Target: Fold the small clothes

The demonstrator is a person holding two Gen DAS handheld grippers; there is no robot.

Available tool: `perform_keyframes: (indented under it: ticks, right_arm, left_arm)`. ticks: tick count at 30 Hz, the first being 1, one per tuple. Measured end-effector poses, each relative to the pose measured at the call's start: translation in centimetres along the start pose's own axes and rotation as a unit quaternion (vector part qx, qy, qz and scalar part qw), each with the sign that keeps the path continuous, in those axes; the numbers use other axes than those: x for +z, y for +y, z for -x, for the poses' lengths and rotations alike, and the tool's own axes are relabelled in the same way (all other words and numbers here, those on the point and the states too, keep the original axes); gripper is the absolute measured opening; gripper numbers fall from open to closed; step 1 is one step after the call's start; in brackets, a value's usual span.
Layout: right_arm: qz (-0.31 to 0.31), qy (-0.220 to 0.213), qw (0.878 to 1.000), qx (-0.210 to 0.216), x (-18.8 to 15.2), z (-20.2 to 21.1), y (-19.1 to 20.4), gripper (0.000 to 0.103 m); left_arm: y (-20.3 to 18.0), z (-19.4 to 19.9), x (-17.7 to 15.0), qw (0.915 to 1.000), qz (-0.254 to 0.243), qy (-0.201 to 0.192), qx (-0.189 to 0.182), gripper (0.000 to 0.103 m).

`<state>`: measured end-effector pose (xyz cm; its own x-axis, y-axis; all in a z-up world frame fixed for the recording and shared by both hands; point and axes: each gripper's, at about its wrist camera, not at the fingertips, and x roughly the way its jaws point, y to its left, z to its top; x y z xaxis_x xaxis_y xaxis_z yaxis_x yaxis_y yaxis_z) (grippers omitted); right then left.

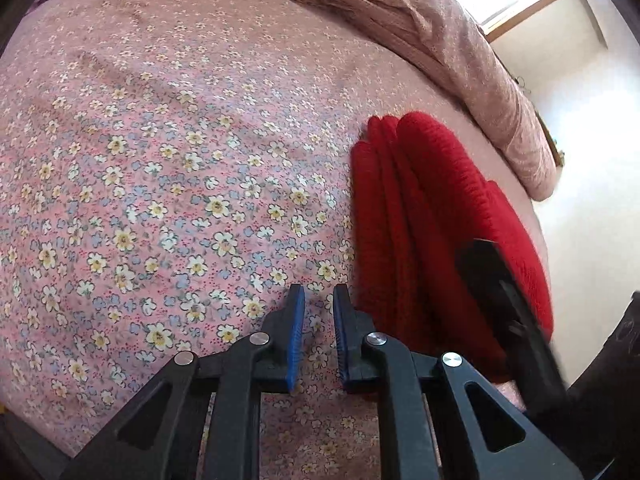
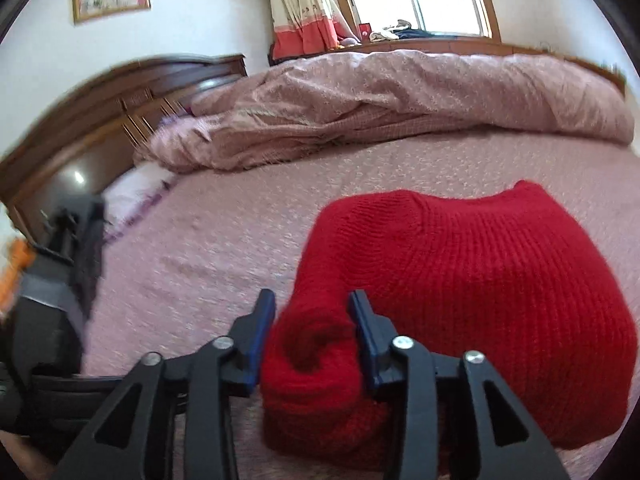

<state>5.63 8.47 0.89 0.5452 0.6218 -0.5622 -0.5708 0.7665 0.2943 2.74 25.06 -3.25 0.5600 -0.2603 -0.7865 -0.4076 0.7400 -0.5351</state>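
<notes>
A red knitted garment (image 1: 420,200) lies folded in layers on the floral pink bedsheet (image 1: 160,160). In the right wrist view the garment (image 2: 480,280) fills the lower right. A rolled fold of it sits between the jaws of my right gripper (image 2: 314,312), which stand apart around it without squeezing. My left gripper (image 1: 318,304) is over bare sheet just left of the garment's near edge. Its blue pads are almost together with nothing between them. One black finger of the right gripper (image 1: 500,280) reaches over the garment's right side.
A rumpled pink duvet (image 2: 400,100) is heaped along the far side of the bed. A dark wooden headboard (image 2: 100,120) stands at the left and a window (image 2: 420,0) behind. The bed's edge drops off to the right of the garment (image 1: 552,220).
</notes>
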Motion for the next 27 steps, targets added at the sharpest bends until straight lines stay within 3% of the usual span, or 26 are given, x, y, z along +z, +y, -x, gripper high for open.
perform_keyframes:
  ticks: [3,6,7,10,11,13,16,19,24,26,27]
  right_arm:
    - [-0.037,-0.048,0.996,0.071,0.4,2.5,-0.6,0.072]
    - [-0.042,-0.121,0.989,0.067,0.5,6.8,-1.1,0.093]
    - [-0.04,-0.13,0.989,0.062,0.5,7.6,-1.4,0.095]
    - [-0.028,-0.132,0.99,0.032,-0.1,10.2,-3.7,0.095]
    - [-0.028,-0.128,0.991,0.018,-0.4,10.8,-4.8,0.095]
    - [-0.033,-0.115,0.993,-0.016,-1.7,11.9,-7.4,0.095]
    - [-0.058,-0.095,0.991,-0.068,-4.5,13.3,-11.9,0.095]
    - [-0.087,-0.074,0.989,-0.097,-6.4,13.6,-14.8,0.095]
    - [-0.078,-0.053,0.989,-0.116,-7.5,12.8,-16.1,0.095]
    - [-0.051,-0.043,0.99,-0.126,-7.5,12.0,-15.3,0.095]
    - [-0.037,-0.042,0.989,-0.137,-7.6,11.8,-14.6,0.095]
  left_arm:
    - [0.4,2.2,-0.3,0.999,-0.008,-0.038,0.021,0.008]
    - [0.6,5.0,-1.3,0.9972,-0.019,-0.071,-0.016,0.021]
    - [0.8,5.4,-1.6,0.9966,-0.018,-0.074,-0.033,0.028]
    - [1.4,5.9,-2.5,0.9935,-0.006,-0.06,-0.096,0.036]
    - [1.6,5.9,-2.7,0.99,0.004,-0.05,-0.131,0.038]
    - [1.5,6.0,-3.0,0.9822,0.022,-0.035,-0.184,0.052]
    - [0.8,5.6,-3.2,0.9697,0.034,-0.015,-0.242,0.064]
    - [-0.4,4.6,-3.5,0.9684,0.042,0.002,-0.246,0.064]
    - [-2.6,3.0,-2.9,0.9778,0.011,0.008,-0.209,0.063]
    - [-4.2,2.8,-2.0,0.9797,-0.009,-0.005,-0.2,0.054]
    - [-4.6,2.8,-1.7,0.9808,-0.015,-0.012,-0.194,0.031]
